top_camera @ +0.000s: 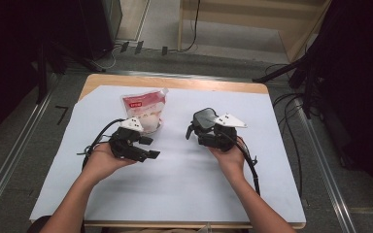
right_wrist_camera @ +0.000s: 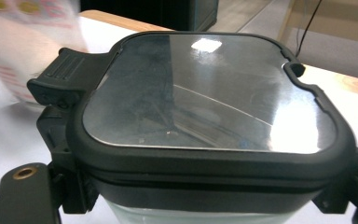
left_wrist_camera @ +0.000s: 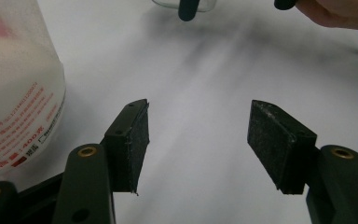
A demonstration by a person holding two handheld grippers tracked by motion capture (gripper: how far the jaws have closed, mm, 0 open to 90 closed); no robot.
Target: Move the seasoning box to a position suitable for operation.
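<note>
A red-and-white spouted pouch (top_camera: 144, 108) stands at the back left of the white sheet. Just in front of it my left gripper (top_camera: 149, 147) is open with nothing between its pads (left_wrist_camera: 137, 140), and the pouch (left_wrist_camera: 14, 93) stands close on their left. My right gripper (top_camera: 201, 128) is shut on a clear container with a dark-rimmed latching lid (right_wrist_camera: 205, 102), its jaws against the container's two sides. The container (top_camera: 204, 117) is near the sheet's middle, right of the pouch. Its clear base (left_wrist_camera: 182, 3) and a hanging latch appear beyond the left jaws.
A white sheet (top_camera: 175, 184) covers most of the wooden table (top_camera: 175, 82). Cables trail from both grippers toward the person. Black stands and more cables crowd the floor to the right and left of the table, and a wooden frame stands behind it.
</note>
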